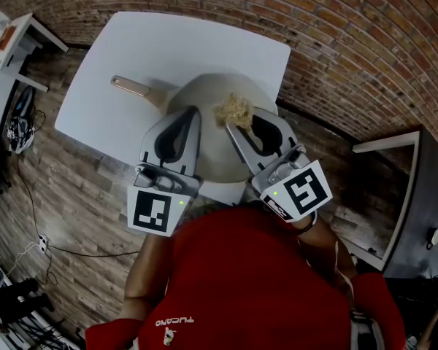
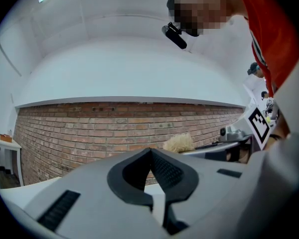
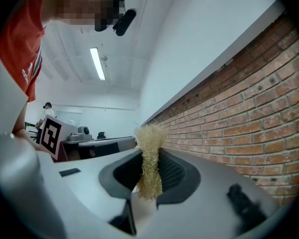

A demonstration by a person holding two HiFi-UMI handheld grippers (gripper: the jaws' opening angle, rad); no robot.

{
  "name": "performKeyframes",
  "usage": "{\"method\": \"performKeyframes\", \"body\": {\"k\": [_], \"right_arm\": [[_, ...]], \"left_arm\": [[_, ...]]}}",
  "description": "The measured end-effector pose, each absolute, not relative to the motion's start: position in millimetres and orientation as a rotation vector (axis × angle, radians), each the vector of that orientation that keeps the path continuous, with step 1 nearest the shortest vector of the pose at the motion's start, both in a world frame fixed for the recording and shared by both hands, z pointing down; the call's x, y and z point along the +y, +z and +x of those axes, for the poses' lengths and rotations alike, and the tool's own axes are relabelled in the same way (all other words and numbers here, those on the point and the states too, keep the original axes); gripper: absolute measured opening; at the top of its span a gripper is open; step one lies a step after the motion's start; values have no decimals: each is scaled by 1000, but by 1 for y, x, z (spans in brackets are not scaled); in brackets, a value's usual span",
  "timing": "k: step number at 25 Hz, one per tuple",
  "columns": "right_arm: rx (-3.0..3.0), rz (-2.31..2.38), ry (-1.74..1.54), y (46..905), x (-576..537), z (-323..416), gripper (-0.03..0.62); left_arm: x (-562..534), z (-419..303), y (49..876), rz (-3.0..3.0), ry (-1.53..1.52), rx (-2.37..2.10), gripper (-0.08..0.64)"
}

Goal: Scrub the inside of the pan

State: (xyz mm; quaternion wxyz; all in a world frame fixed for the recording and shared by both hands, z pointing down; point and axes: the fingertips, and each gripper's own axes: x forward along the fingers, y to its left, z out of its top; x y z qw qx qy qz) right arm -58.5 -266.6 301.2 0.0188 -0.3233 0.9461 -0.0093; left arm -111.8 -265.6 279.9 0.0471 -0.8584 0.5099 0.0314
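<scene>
- right tool [image 1: 231, 127] is clenched on a scrubber [image 3: 149, 153]; a tuft pokes past its tips.
- left tool [image 1: 193, 115] is closed on nothing, just beside it.
- pan [image 1: 204, 93] lies on the tabletop [image 1: 131, 57] under both tools, handle [image 1: 130, 87] out to the left tool's left.
- scrubber looks light and soft; the stiff pan may slide, so brace the handle.
- shirt [image 1: 241, 283] reads "tucano".

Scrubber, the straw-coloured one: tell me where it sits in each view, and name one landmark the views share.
Head view: the scrubber is at centre, seen against the pan, at the tip of the right gripper.
Left gripper view: a small tuft right of centre, low against the bricks.
Right gripper view: at centre, clamped in that gripper.
Shared landmark: the brick wall.
</scene>
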Motion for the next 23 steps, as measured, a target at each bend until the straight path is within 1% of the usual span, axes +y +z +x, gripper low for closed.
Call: {"method": "performKeyframes", "body": {"k": [23], "right_arm": [[2954, -997, -40, 306, -263, -57, 84]], "left_arm": [[-266, -110, 284, -2626, 82, 1548, 12]]}}
